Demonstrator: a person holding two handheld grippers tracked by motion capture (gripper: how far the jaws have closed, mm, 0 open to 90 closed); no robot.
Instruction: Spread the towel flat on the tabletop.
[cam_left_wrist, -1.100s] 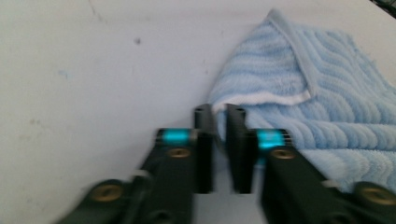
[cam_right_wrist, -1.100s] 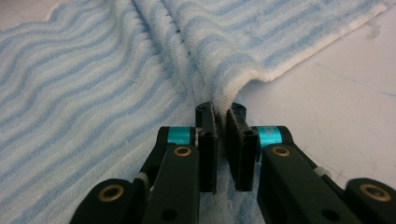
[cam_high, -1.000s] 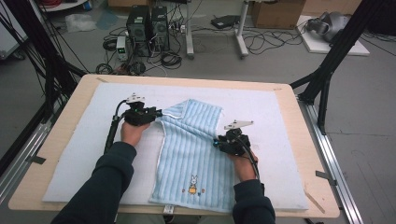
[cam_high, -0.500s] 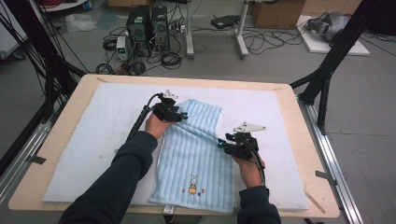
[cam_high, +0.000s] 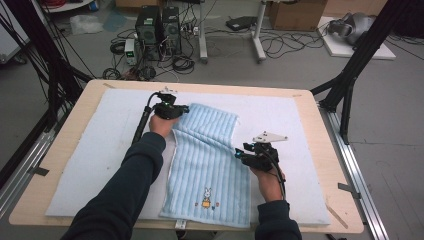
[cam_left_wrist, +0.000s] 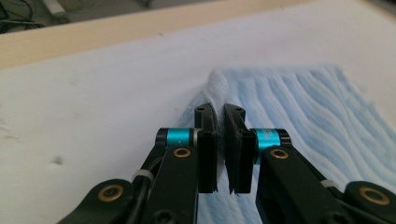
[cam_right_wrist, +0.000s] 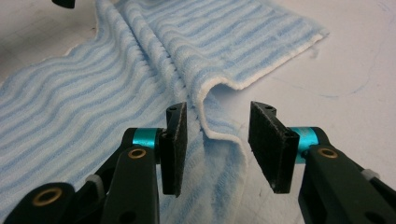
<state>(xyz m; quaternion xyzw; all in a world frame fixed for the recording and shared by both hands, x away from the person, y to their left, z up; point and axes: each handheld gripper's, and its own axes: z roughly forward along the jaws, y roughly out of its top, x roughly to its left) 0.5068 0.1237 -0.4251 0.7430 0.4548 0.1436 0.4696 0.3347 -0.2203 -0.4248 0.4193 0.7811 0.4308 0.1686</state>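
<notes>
A light blue striped towel lies on the white mat that covers the wooden table, running from near the front edge, where a small rabbit picture sits on it, up toward the middle of the table. Its far part is folded over at a slant, so a ridge runs across the cloth. The left gripper is at the towel's far left corner, low against the mat; in the left gripper view its jaws have just been closing and are now pressed together on a raised white fold of the towel's edge — the cloth bunches up just beyond the tips. The right gripper sits at the towel's right edge, about midway along it, with the grey three-cornered plate on top. In the right gripper view its jaws stand apart, one on each side of a curled-up lip of the towel's hem; the left pad is just beside the cloth and the right pad is clear of it — nothing is pinched there. Both dark sleeves come in from the near side of the table. Beyond the table, on the floor, are computer boxes and loose cables.
</notes>
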